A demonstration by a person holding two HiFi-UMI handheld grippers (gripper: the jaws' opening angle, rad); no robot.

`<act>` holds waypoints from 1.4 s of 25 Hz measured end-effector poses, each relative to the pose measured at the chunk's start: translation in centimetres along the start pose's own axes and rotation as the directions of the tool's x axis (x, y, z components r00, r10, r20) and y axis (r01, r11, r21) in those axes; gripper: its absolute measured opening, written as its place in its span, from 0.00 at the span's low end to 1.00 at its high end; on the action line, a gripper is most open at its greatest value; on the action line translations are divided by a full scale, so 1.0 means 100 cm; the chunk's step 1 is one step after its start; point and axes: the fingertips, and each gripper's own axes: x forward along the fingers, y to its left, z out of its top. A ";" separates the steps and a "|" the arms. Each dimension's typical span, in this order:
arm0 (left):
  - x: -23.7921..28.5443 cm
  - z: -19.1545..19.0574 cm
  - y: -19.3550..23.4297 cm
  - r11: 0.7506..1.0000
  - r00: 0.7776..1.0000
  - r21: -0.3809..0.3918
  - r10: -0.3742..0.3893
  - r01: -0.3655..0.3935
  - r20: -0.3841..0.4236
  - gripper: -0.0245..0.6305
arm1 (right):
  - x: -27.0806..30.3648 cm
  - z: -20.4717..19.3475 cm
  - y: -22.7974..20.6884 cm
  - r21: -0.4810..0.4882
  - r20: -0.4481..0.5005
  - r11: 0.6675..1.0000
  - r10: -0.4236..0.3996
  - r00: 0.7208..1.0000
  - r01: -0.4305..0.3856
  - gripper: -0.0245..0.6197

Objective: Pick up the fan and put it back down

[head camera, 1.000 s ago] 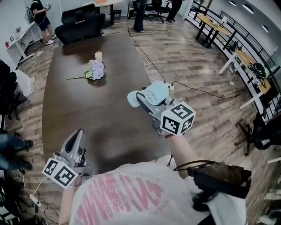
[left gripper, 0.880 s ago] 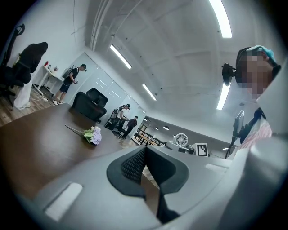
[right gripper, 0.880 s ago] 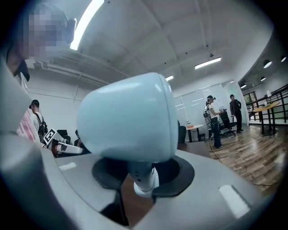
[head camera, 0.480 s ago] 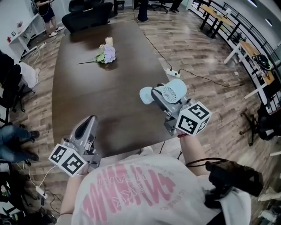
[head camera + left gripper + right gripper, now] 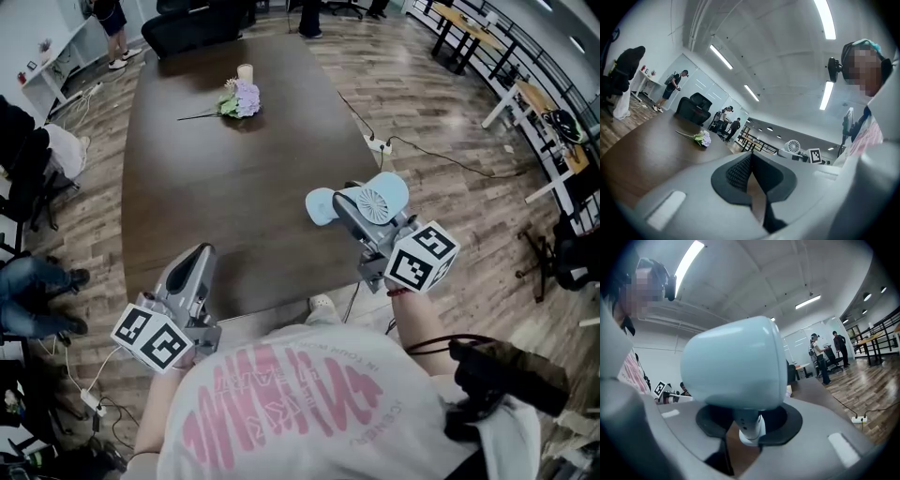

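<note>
A small light-blue fan (image 5: 375, 201) hangs in the air over the dark table's (image 5: 234, 187) near right corner. Its round base (image 5: 321, 206) points left and its grille faces up. My right gripper (image 5: 352, 211) is shut on the fan's thin white stem (image 5: 747, 425), with the rounded back of the fan's head (image 5: 736, 364) filling the right gripper view. In the left gripper view the fan (image 5: 793, 146) shows small at the right. My left gripper (image 5: 195, 261) hovers by the table's near edge, jaws shut with nothing between them (image 5: 751, 161).
A bunch of pale flowers (image 5: 239, 98) and a small candle (image 5: 246, 72) lie at the table's far end, with black office chairs (image 5: 192, 28) behind. A power strip and cable (image 5: 380, 143) lie on the wood floor to the right. Someone's legs (image 5: 37, 281) show at the left.
Both grippers have drawn back toward the table's near edge, the right one still carrying the fan. The flowers and far end now sit higher in the head view.
</note>
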 end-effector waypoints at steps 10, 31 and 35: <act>-0.008 0.000 0.012 0.998 0.998 0.035 0.057 -0.056 -0.022 0.07 | 0.004 0.008 0.007 -0.034 -0.002 0.999 -0.010 1.000 0.010 0.27; -0.041 0.001 0.035 0.992 0.991 -0.035 0.125 -0.123 0.056 0.07 | 0.041 0.003 0.031 -0.048 -0.055 0.996 0.067 0.996 -0.070 0.27; -0.048 0.001 0.042 0.984 0.981 -0.055 0.173 -0.168 0.092 0.07 | 0.058 0.000 0.036 -0.038 -0.071 0.991 0.126 0.989 -0.129 0.27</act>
